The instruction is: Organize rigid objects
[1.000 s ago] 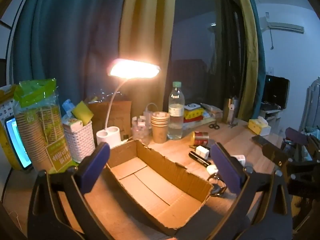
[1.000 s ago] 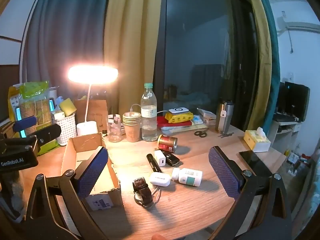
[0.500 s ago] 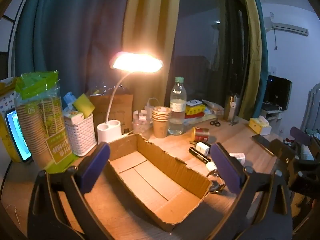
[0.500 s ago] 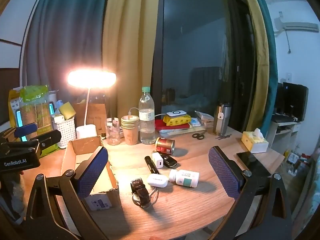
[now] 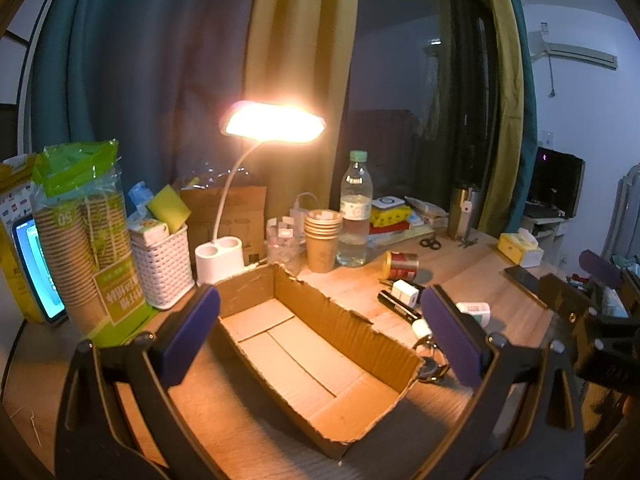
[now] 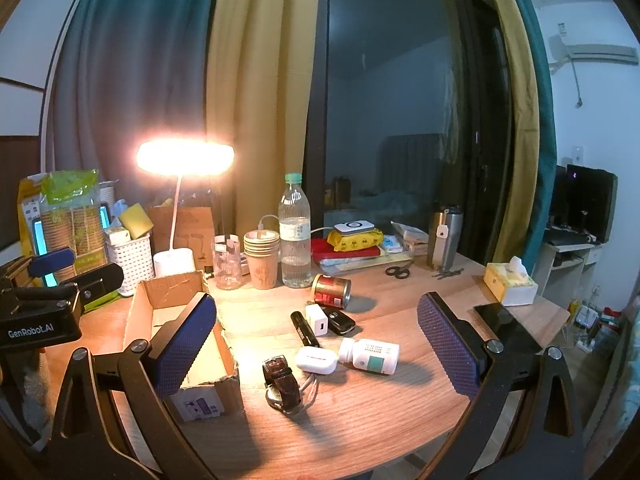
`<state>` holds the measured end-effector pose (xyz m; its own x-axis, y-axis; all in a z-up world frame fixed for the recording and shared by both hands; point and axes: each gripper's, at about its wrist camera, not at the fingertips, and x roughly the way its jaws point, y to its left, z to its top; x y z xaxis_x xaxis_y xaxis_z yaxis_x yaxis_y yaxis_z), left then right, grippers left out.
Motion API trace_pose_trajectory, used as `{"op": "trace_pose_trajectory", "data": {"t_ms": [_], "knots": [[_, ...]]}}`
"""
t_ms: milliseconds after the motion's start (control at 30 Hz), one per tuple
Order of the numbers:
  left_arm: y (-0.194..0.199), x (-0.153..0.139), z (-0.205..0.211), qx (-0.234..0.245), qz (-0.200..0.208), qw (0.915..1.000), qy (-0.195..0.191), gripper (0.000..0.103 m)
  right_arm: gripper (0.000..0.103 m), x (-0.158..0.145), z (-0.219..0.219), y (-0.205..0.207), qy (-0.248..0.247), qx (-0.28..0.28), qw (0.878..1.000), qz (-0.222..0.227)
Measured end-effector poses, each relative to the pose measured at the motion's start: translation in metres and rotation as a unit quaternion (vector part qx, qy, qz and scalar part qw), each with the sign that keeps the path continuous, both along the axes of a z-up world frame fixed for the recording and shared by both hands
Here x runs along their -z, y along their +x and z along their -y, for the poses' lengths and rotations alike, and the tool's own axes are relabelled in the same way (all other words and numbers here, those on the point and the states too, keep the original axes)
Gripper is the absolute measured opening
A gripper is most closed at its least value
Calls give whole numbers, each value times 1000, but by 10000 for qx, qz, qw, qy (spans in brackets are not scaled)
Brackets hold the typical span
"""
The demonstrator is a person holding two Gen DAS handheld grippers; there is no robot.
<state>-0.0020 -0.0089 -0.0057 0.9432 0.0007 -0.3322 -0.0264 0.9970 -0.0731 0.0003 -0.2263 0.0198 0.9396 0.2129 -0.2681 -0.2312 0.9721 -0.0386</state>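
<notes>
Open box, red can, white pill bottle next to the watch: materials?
Open box: corrugated cardboard, matte brown; torn wavy rim shows fluting. Red can: likely metal, glossy red with a shiny end rim. White pill bottle: probably plastic, smooth opaque white with a paper-looking teal label.

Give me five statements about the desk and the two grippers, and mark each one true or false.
1. The cardboard box holds nothing. True.
2. The red can stands upright. False: it lies on its side.
3. The right gripper is shut on the pill bottle. False: it is open, and the bottle lies on the desk.
4. The desk lamp is lit. True.
5. The wristwatch lies inside the box. False: it lies on the desk beside it.
</notes>
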Motion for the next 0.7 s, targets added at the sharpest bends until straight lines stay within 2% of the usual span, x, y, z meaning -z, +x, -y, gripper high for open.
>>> {"op": "trace_pose_trajectory", "data": {"t_ms": [700], "knots": [[0,1,-1,-22,4,10000,-10,102,102,2,0,0,0,-6,10000,-1]]}}
